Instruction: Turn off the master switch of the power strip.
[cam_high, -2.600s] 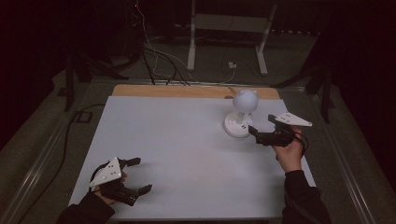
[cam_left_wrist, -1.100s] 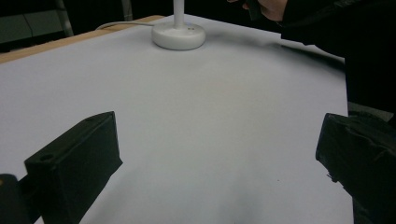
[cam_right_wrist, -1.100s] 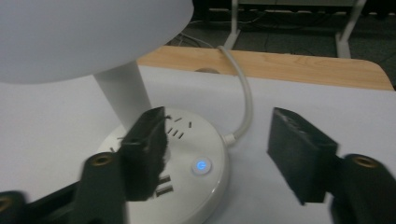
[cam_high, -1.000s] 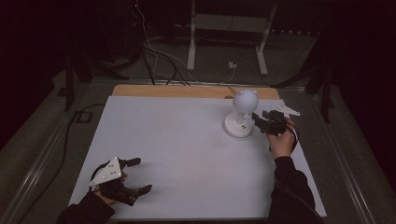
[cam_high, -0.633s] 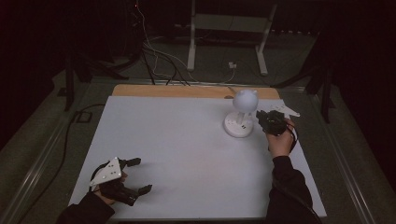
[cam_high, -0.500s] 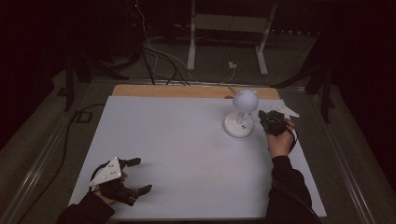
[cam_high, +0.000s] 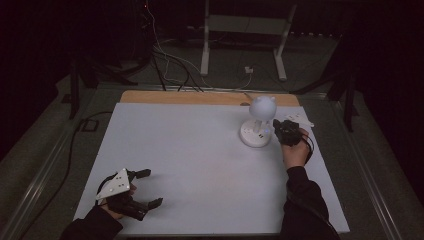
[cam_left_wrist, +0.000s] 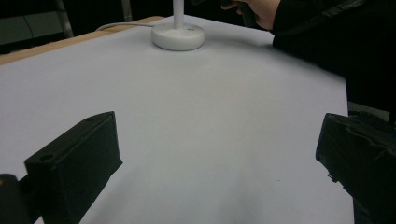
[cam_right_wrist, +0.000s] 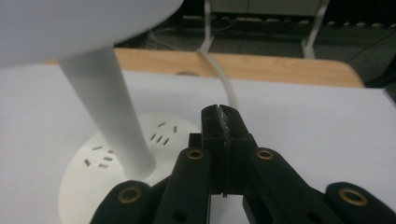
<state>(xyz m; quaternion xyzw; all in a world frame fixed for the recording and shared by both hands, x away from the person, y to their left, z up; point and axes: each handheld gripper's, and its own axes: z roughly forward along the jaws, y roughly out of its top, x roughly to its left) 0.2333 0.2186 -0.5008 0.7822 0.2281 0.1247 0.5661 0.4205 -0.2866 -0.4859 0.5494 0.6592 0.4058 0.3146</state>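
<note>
High view: left tool (cam_high: 145, 189) open nr table's (cam_high: 200, 160) front-left edge; right tool (cam_high: 280, 129) closed, empty, beside lamp (cam_high: 257, 127).

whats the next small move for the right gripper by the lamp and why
Probably ease the right gripper forward and down to press the lamp base. Its jaws are shut with nothing between them, their tip poised just above the base's rim beside the stem, and a shut tip suits a press rather than a grasp. The high view also puts it next to the lamp. The left gripper rests open, far off.
</note>
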